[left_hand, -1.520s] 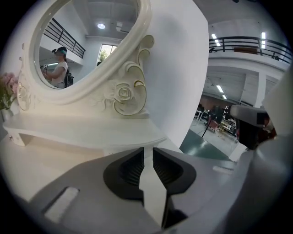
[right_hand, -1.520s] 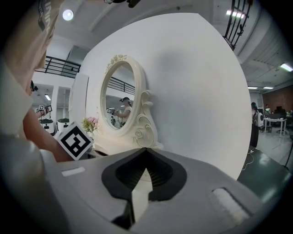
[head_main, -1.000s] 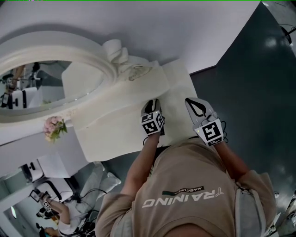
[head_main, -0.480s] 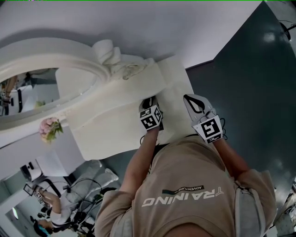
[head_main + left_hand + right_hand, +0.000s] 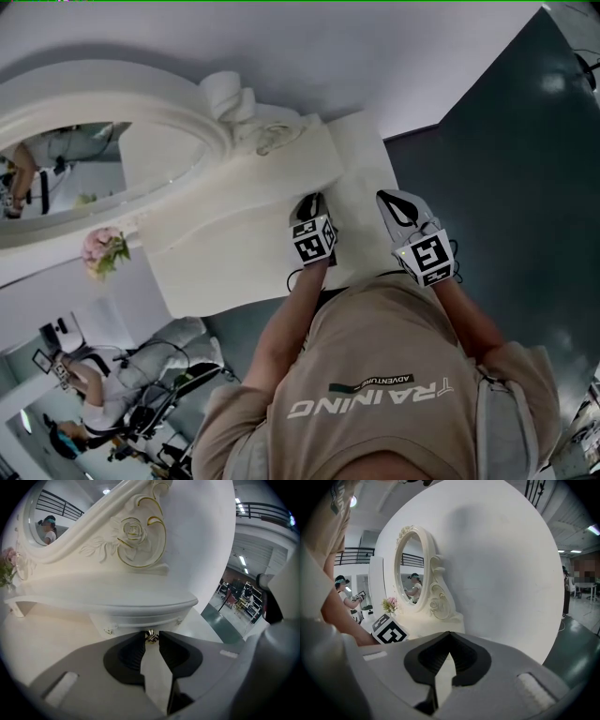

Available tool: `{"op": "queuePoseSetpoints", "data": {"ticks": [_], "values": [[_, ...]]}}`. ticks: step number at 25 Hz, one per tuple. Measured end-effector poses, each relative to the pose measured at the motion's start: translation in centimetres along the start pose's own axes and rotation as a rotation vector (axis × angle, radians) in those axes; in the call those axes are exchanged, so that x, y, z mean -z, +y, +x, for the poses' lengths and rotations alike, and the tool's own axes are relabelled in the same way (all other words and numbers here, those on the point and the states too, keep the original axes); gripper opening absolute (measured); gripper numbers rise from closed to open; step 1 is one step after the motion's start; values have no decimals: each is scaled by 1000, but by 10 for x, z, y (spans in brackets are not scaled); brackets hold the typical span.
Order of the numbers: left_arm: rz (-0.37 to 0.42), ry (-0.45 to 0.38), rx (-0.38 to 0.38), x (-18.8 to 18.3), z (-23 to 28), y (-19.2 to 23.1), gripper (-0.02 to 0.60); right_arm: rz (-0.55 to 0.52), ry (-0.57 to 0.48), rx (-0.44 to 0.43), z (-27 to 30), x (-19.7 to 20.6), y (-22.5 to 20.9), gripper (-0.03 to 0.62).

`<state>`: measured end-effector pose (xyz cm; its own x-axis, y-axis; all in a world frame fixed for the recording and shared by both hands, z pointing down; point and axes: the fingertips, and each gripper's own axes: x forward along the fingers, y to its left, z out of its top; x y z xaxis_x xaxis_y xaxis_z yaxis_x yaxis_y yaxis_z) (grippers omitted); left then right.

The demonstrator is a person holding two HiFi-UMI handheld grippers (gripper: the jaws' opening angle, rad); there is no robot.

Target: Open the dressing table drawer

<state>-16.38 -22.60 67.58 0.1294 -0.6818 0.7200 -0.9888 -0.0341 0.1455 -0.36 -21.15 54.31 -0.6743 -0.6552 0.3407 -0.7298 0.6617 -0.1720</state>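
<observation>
closing just now, the left gripper (image 5: 307, 202), tilted down, grips the small brass knob (image 5: 151, 637) of the shut white drawer (image 5: 136, 620) under the cream carved dressing table (image 5: 225, 262) shelf; right gripper (image 5: 449, 633), jaws together, hovers at that table's right end.

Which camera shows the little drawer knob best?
Left gripper view: the left gripper's jaws have just been closing on the drawer knob, front and centre. Head view: hidden beneath that gripper. Right gripper view: absent.

Place: we take it for a big indoor hall with a staged bedroom corner.
Set: ornate white dressing table (image 5: 234, 253) with oval mirror (image 5: 84, 169) against a bare white panel (image 5: 497, 564).
Hall: we see dark glossy floor (image 5: 506, 141), black balcony railing (image 5: 267, 510), ceiling strip lights (image 5: 242, 560).
</observation>
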Motion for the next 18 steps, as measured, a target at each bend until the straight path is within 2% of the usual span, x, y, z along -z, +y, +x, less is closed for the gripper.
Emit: {"op": "queuePoseSetpoints", "data": {"ticks": [18], "values": [[12,19,11,31,-22,-12,112,3,4,-24,-12,11,16,3]]}}
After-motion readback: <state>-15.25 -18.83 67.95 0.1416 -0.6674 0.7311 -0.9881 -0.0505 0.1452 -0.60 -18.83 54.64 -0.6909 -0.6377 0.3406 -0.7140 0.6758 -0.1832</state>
